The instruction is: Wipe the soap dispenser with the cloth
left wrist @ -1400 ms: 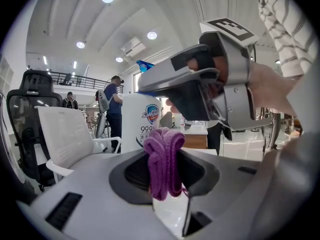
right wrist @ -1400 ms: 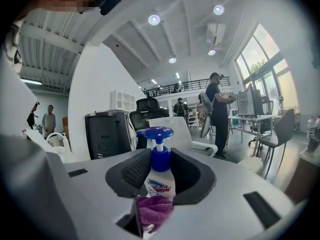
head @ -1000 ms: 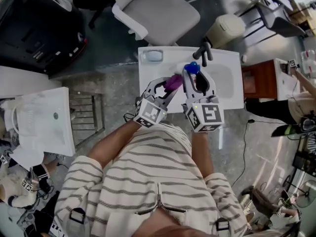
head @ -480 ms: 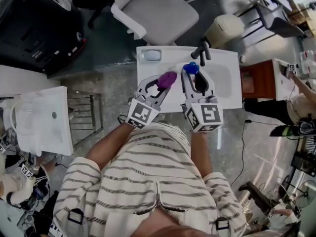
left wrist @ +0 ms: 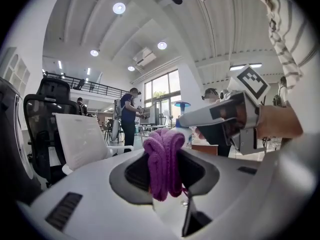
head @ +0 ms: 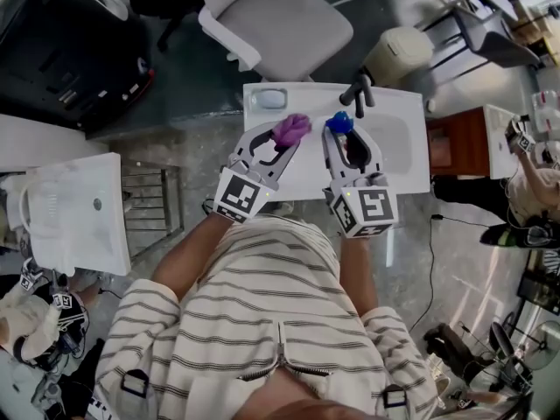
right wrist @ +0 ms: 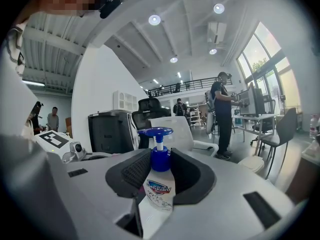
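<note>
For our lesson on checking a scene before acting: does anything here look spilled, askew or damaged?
Nothing stands out. The dispenser stands upright in the right gripper. The cloth is bunched in the left gripper, apart from the dispenser. No spill shows on the sink.

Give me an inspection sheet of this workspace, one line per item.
Surface: white basin top with a dark faucet.
Job's things: purple cloth and blue-pump soap dispenser, both held up, with a gap between them in the head view.
Clutter: grey dish at the basin's corner.
Grippers: left gripper shut on the cloth; right gripper shut on the dispenser.
Cables: black cable on the floor.
Surroundings: white office chair, beige bin, people at desks.
</note>
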`<state>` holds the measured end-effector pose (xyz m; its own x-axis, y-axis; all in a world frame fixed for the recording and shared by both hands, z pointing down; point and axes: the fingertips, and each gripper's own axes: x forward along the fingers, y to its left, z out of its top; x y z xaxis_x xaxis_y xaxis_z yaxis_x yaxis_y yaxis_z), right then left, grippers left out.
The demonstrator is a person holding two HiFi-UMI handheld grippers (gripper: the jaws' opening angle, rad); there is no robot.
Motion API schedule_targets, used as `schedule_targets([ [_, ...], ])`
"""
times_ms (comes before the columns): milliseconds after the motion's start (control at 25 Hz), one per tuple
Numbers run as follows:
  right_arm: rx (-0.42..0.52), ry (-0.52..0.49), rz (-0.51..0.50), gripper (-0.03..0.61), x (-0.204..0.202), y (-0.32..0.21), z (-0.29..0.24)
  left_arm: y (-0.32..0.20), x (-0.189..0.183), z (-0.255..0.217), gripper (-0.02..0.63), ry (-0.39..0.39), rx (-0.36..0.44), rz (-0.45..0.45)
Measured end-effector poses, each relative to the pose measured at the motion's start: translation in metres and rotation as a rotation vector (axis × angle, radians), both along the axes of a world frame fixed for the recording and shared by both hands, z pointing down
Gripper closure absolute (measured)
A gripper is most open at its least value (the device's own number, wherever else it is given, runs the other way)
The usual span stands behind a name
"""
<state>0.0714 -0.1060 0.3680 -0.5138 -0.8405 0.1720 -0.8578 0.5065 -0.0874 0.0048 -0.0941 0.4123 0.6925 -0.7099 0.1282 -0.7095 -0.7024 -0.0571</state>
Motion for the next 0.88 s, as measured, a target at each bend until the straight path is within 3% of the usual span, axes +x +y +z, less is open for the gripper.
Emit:
schedule_targets([
  [200, 0.005, -0.004, -0.030, 0.446, -0.004, 0.004, -0.003, -0.007, -0.001, -0.008, 0.485, -0.023, 0.038, 0.058],
  [560, 0.003, -0.023, -0.127, 0.446, -0.006, 0.010, -0.001, -0.007, 0.007, -0.009, 0.485, -0.063, 0.080, 0.271],
  [880, 0.032, -0.017, -0.222, 0.446, -0.021, 0.020, -0.007, -0.009, 0.009, -0.010, 0.485, -0.018, 0.051, 0.411],
])
